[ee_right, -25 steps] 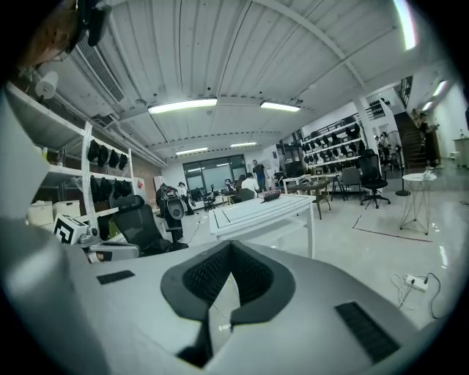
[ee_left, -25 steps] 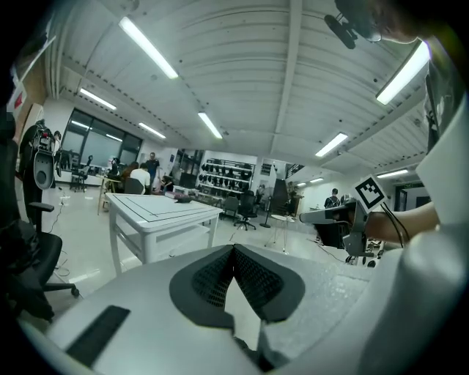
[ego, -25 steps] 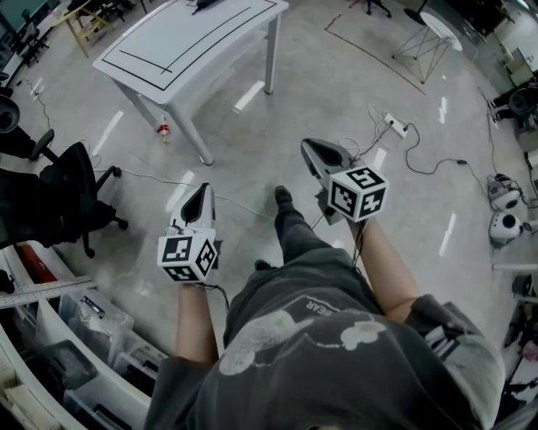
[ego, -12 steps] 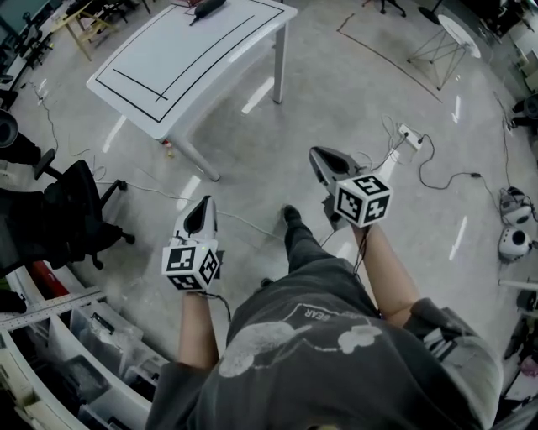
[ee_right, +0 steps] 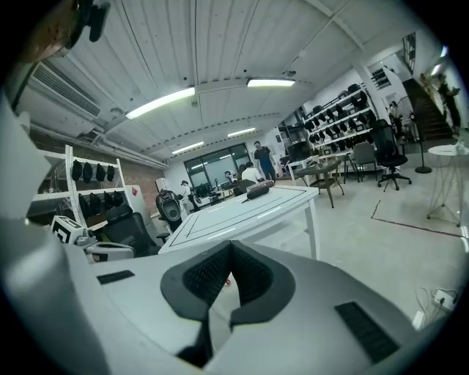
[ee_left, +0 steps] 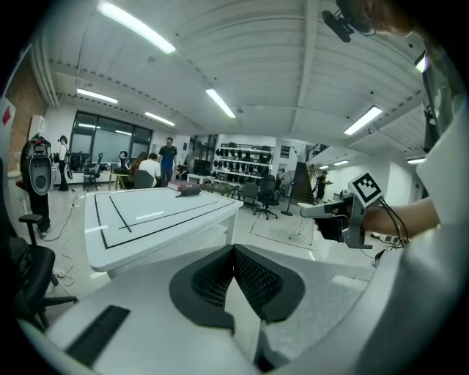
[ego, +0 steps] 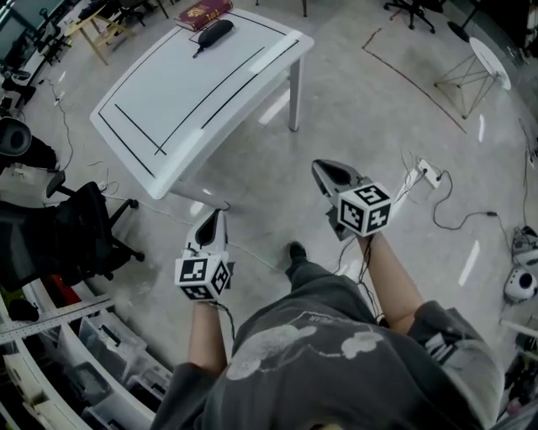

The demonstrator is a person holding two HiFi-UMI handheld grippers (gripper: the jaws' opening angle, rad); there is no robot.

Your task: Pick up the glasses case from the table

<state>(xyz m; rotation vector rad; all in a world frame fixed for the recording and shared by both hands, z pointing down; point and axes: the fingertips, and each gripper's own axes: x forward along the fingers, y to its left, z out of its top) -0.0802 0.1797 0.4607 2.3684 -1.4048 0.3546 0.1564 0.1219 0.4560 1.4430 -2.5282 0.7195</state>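
Status: the task's thing, a dark oblong hard-shell glasses case [ego: 214, 34], lies at the far end of the white rectangular tabletop with a black outline marked on it [ego: 193, 92]. It sits inside the outline, just beside a maroon patterned box or book [ego: 204, 12] at the very far edge (can't tell if the two touch). A thin dark strap or cord seems to trail from the case's near end. The left claw [ego: 215, 217] is pressed together with nothing between the pads, and its own view confirms the mesh pads meet at the tip [ee_left: 233, 250]. The right claw [ego: 324, 166] is the same: pads together, empty [ee_right: 231, 247]. Both are held out in front of the person over bare grey floor, pointing roughly at the tabletop and well apart from the case. My read is a carry posture: closed because there's nothing to grab yet, held forward so both claw cameras keep the tabletop in frame. With the case at the far end, a reach from the near corner looks too short, so the person likely needs to get further along the tabletop. Floor hazards are a white power strip with black cables [ego: 429, 172] on the right and a black office chair [ego: 71, 231] left of the near corner. Next, one claw has to spread, then come down across the case's narrow width.
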